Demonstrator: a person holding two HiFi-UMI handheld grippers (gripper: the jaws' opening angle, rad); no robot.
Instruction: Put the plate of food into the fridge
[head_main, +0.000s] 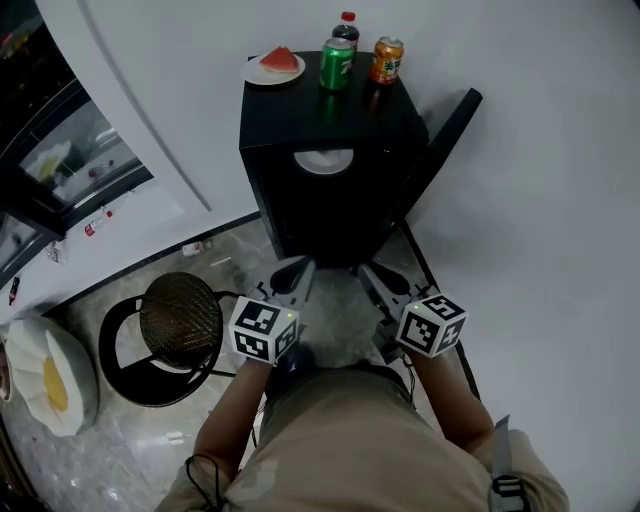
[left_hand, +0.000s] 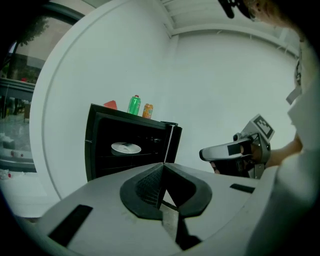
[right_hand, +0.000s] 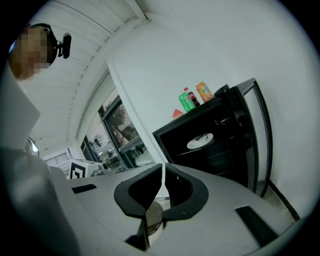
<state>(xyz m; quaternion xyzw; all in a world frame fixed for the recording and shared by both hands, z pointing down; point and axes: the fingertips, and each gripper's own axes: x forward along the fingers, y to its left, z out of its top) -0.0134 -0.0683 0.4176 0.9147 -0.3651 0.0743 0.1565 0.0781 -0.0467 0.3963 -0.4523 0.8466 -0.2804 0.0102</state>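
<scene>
A white plate with a red watermelon slice (head_main: 274, 66) sits on top of the black mini fridge (head_main: 330, 200), at its back left corner. The slice (left_hand: 110, 104) also shows in the left gripper view and, as a red wedge (right_hand: 176, 113), in the right gripper view. The fridge door (head_main: 445, 135) stands open to the right. Inside, a white dish (head_main: 323, 159) lies on a shelf. My left gripper (head_main: 295, 270) and right gripper (head_main: 378, 278) hover low in front of the fridge, both shut and holding nothing.
A green can (head_main: 336, 64), a cola bottle (head_main: 346, 30) and an orange can (head_main: 386, 60) stand beside the plate. A black stool with a woven seat (head_main: 180, 318) is at my left. A glass display case (head_main: 60, 150) lines the left wall.
</scene>
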